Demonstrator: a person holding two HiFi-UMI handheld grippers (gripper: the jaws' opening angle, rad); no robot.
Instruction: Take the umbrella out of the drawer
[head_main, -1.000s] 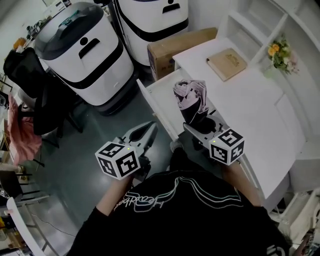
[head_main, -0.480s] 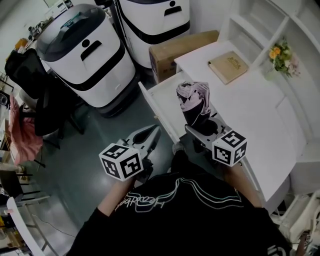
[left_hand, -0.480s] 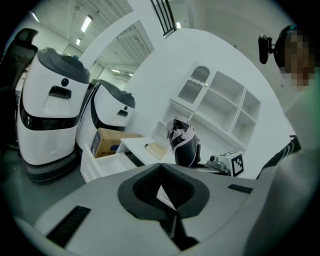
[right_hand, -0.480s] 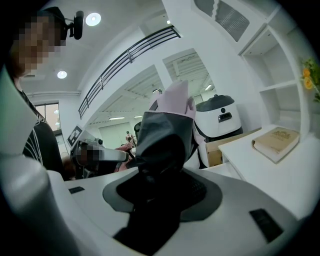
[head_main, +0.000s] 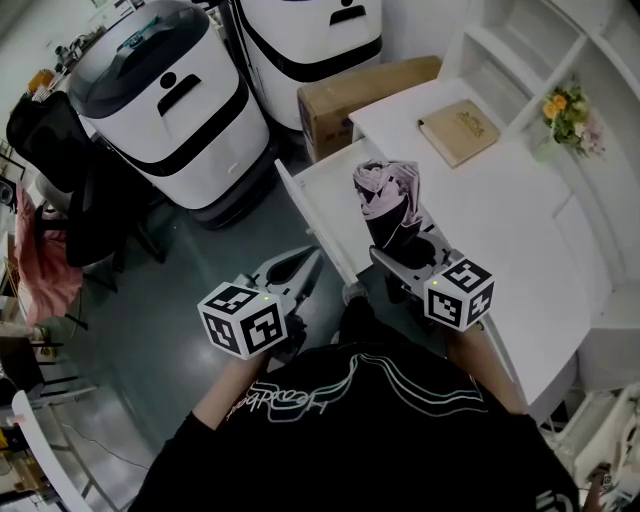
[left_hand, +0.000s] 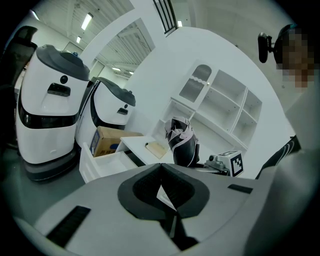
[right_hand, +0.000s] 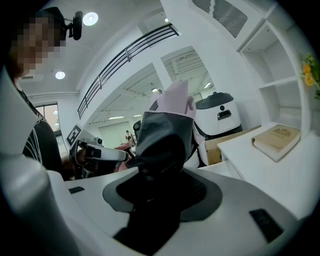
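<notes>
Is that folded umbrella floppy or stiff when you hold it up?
Probably both. The umbrella stands upright in the right gripper, so its middle is likely stiff. The loose cloth bunched on top would likely flop. It seems light: one gripper holds it alone.

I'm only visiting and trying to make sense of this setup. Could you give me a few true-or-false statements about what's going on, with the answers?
1. The right tool is gripping a folded umbrella. True.
2. The drawer is pushed shut. False: it is pulled open, and the umbrella is held above it.
3. A book lies on the white desk. True.
4. The left tool is holding the cardboard box. False: its jaws are together on nothing, and the box stands beside the desk, well away from it.
</notes>
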